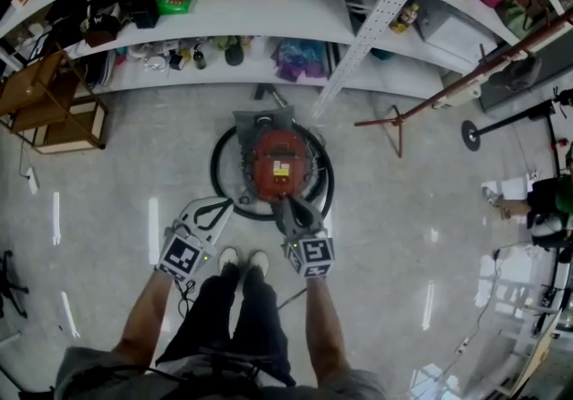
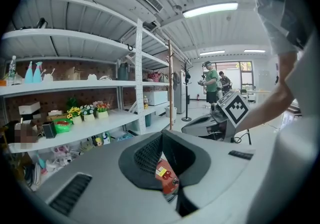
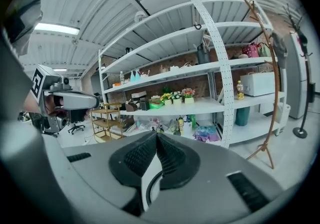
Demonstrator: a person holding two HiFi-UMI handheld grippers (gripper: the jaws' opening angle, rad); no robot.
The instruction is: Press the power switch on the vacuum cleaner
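Note:
A red canister vacuum cleaner [image 1: 274, 163] stands on the floor, ringed by its black hose [image 1: 218, 176]. My right gripper [image 1: 280, 202] is shut, and its tips hover at the canister's near edge. My left gripper [image 1: 229, 203] is also shut, over the hose just left of the canister. In the left gripper view the fingertips [image 2: 161, 135] meet, and the red vacuum cleaner [image 2: 164, 174] with its yellow label shows through the gap below them. The right gripper view shows its fingertips [image 3: 156, 135] together, with pale floor and a dark curve of hose [image 3: 146, 190] below.
White shelving [image 1: 269, 18] full of small goods stands just behind the vacuum. A wooden cart [image 1: 49, 107] is at the left and a leaning wooden coat rack [image 1: 448, 94] at the right. My shoes [image 1: 242, 261] are close behind the grippers. Another person [image 1: 546, 206] is at the far right.

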